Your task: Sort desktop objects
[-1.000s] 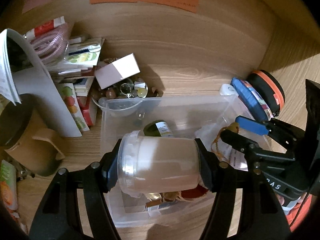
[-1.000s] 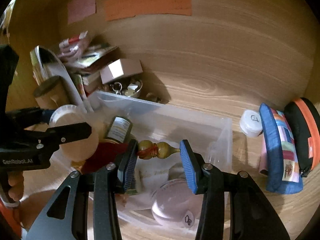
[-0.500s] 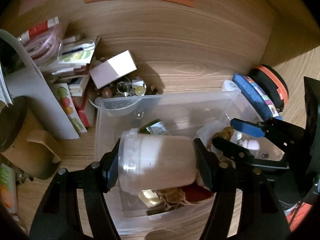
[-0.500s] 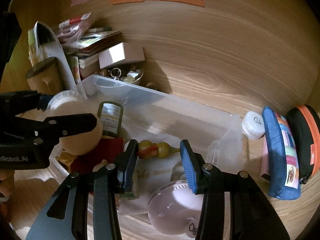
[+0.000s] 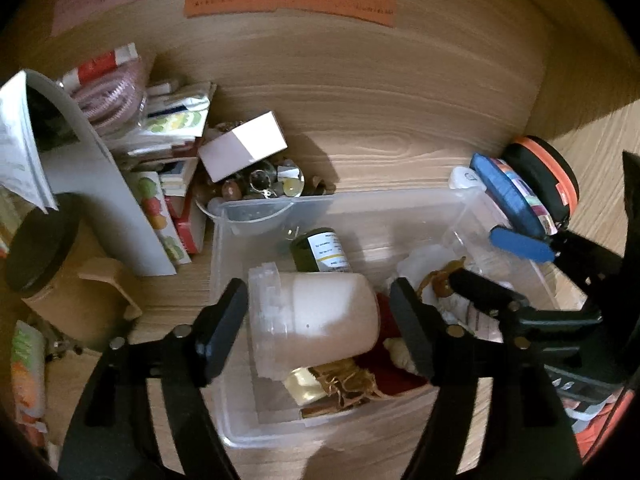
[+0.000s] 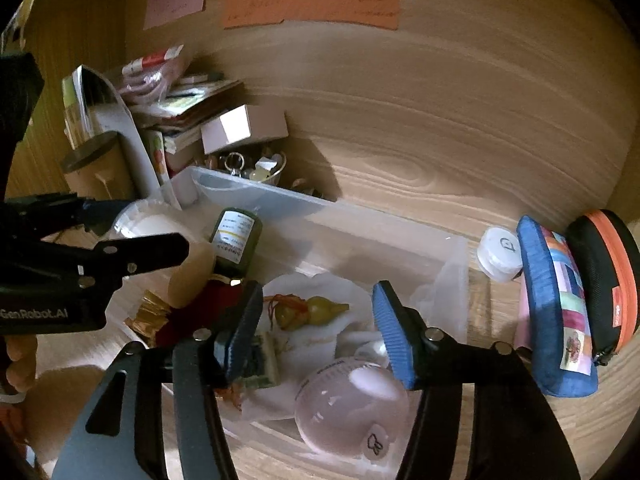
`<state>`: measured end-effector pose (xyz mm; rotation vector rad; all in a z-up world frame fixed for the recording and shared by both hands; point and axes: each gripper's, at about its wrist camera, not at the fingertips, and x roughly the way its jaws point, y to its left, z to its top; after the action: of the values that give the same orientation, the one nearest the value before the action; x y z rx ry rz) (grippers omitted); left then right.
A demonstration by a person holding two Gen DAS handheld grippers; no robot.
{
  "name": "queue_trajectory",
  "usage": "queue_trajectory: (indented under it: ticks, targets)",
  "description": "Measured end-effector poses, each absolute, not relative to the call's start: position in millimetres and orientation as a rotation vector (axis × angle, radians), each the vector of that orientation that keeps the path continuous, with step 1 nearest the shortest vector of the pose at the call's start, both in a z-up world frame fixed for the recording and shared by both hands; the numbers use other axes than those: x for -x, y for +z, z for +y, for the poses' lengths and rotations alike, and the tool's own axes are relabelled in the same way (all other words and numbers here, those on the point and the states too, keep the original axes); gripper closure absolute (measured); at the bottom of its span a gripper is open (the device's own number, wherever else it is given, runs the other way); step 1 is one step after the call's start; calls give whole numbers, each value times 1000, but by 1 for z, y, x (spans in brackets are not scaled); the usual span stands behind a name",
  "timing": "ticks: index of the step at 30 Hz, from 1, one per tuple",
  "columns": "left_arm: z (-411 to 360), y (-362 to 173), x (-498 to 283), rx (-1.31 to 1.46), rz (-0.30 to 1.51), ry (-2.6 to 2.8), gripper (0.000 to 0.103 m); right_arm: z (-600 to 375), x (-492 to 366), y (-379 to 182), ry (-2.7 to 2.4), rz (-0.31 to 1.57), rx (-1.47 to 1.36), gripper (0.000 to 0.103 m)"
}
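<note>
Both grippers are held over the clear plastic bin (image 5: 400, 208), jaws apart. White lidded jar (image 5: 316, 316) sits between left gripper (image 5: 320, 320) fingers, seemingly unclamped; gourd charm (image 6: 312, 311) lies inside beyond right gripper (image 6: 316, 332). Risk: jar is knocked during withdrawal, shifting the neighbouring green bottle (image 5: 322, 250).

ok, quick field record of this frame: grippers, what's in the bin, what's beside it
left gripper: open, either side of white jar, gaps visible
right gripper: open, over bin; gourd charm lies on white paper between its fingers
clear bin: holds jar, dark green bottle, pink round case
outside bin, right: small white pot, blue pouch, black-orange case
</note>
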<state>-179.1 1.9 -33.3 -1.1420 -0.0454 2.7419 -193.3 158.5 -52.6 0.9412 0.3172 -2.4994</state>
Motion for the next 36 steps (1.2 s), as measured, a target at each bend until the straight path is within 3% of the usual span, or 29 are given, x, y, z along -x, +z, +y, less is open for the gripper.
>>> queue_trajectory:
  ticks: [4, 7, 12, 22, 32, 36]
  targets:
    - [3, -24, 168, 1107, -15, 2779, 19, 165, 187, -40, -2512, 276, -921, 35]
    - [0, -15, 159, 1079, -7, 2832, 11, 168, 179, -31, -2532, 270, -887, 33]
    - [0, 1, 138, 1032, 9, 2888, 7, 177, 163, -20, -2549, 230, -868, 22]
    - [19, 21, 86, 910, 138, 2987, 6, 194, 125, -7, -2613, 243, -827, 21]
    - [27, 34, 33, 757, 104, 3059, 1, 210, 70, 12, -2703, 214, -713, 19]
    - [31, 33, 20, 746, 119, 3069, 0, 217, 47, 18, -2742, 177, -661, 1]
